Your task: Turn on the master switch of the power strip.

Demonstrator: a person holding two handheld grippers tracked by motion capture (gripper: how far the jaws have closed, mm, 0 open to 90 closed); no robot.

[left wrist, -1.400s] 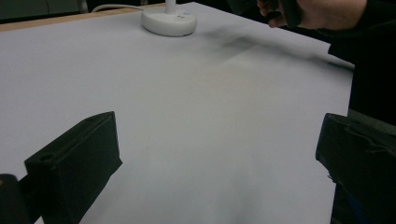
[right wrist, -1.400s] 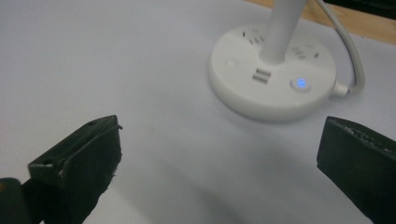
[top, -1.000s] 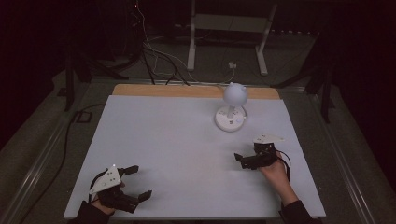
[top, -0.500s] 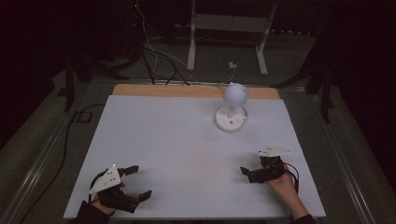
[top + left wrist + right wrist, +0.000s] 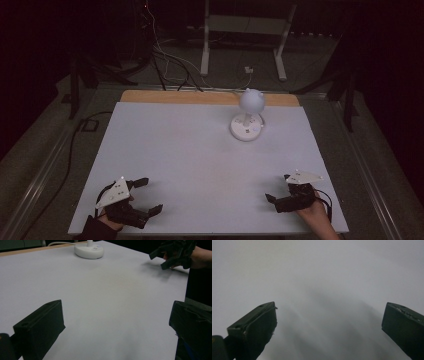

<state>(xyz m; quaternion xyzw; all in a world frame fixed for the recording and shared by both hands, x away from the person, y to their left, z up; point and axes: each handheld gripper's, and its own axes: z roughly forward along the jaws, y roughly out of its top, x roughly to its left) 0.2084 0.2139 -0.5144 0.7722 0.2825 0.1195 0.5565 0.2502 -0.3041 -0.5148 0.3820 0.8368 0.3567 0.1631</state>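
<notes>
Both pairs of jaws gape wide and hold nothing. From the left gripper (image 5: 148, 196), its own view shows the white lamp's (image 5: 247, 116) base and the right gripper (image 5: 278, 192) across the table (image 5: 190, 150); the right gripper has drawn back from the lamp toward the near edge.

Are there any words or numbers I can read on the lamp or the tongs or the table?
No text can be read anywhere.
White lamp: small dark marks on its round base, too small and blurred to read.
Left tongs, right tongs: no lettering shows.
White table: plain, no writing.
</notes>
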